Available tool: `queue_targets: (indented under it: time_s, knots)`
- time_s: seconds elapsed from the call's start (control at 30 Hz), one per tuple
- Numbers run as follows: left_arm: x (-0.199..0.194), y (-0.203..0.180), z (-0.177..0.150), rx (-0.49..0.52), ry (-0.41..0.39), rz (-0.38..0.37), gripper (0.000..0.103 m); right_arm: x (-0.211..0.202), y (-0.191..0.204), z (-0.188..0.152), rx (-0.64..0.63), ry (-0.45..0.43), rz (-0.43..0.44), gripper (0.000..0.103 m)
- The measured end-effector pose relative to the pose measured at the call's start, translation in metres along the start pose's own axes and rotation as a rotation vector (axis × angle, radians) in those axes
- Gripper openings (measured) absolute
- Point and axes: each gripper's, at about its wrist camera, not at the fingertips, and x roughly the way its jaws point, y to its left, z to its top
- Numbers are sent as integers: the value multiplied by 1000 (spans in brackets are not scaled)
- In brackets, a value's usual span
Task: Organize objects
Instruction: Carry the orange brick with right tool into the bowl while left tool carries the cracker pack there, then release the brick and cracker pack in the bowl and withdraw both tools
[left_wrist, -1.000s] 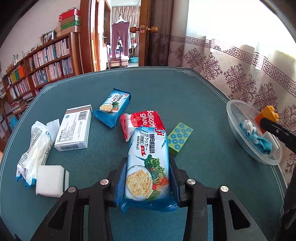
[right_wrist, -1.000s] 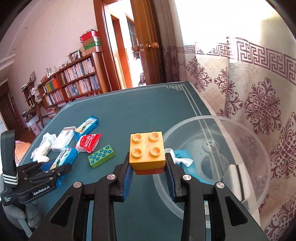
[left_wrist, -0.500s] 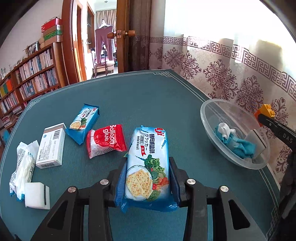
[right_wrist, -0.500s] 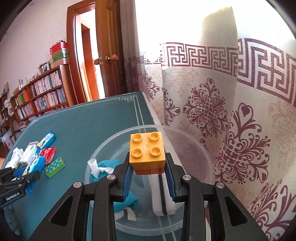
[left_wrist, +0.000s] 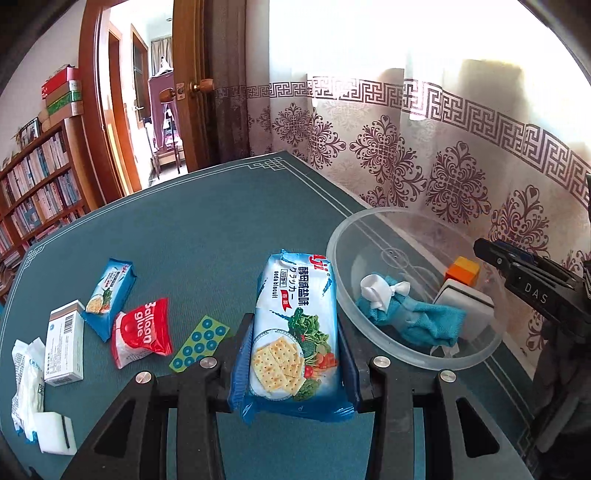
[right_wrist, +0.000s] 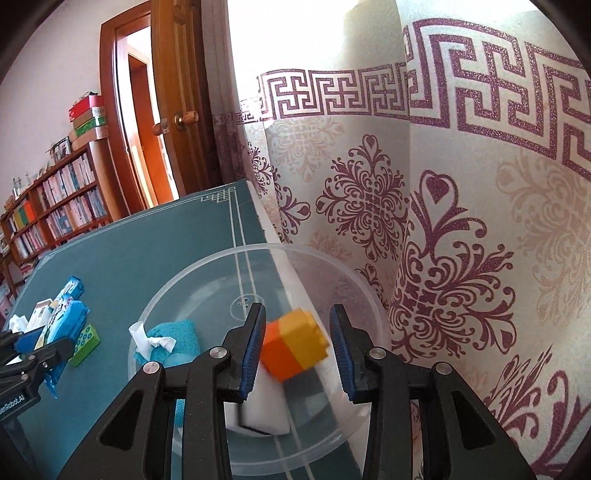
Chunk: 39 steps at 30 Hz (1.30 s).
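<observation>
My left gripper (left_wrist: 295, 328) is shut on a blue soda-cracker pack (left_wrist: 295, 343), held above the green table just left of the clear plastic bowl (left_wrist: 334, 254). Over the bowl (right_wrist: 207, 266), my right gripper (right_wrist: 297, 310) has its jaws opening. The orange-and-yellow toy brick (right_wrist: 295, 343) is tilted and blurred between the pads, touching neither. In the left wrist view this brick (left_wrist: 461, 271) sits low inside the bowl, beside the right gripper (left_wrist: 493, 253). A teal cloth (right_wrist: 181, 332) and a white sponge (right_wrist: 266, 417) lie in the bowl.
On the table to the left lie a green studded block (left_wrist: 199, 341), a red Balloon glue pack (left_wrist: 140, 332), a small blue snack pack (left_wrist: 109, 291), a white box (left_wrist: 64, 343), a white wrapped pack (left_wrist: 26, 373) and a second sponge (left_wrist: 55, 432). A patterned curtain (right_wrist: 443, 221) hangs past the table's right edge.
My left gripper carried the cracker pack rightward until it neared the bowl. The right gripper moved over the bowl, its jaws parted, and the brick dropped out of the grip, tipping.
</observation>
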Motion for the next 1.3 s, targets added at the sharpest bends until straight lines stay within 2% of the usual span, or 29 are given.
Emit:
queue_targets:
  time_s: [0.2, 0.6, 0.67, 0.73, 0.77, 0.8, 1.1, 1.3]
  knots:
    - [11, -19, 16, 36, -10, -43, 44, -2, 2, 1, 2, -4, 8, 38]
    - [45, -42, 49, 31, 21, -163, 44, 2, 8, -4, -6, 0, 22, 38]
    - [48, -44, 54, 23, 8, -175, 55, 2, 9, -5, -11, -3, 22, 38]
    - [48, -41, 56, 4, -16, -163, 92, 2, 11, -5, -18, -3, 25, 38]
    - [46, -38, 54, -9, -42, -154, 95, 2, 12, -6, -20, -2, 28, 38]
    - [44, -35, 52, -18, -60, -146, 95, 2, 13, -6, -21, -1, 31, 38]
    - [36, -14, 35, -58, -40, -85, 95, 0, 20, -11, -32, -1, 47, 38]
    - [21, -6, 22, -59, -50, -44, 102, -6, 29, -15, -49, -11, 61, 38]
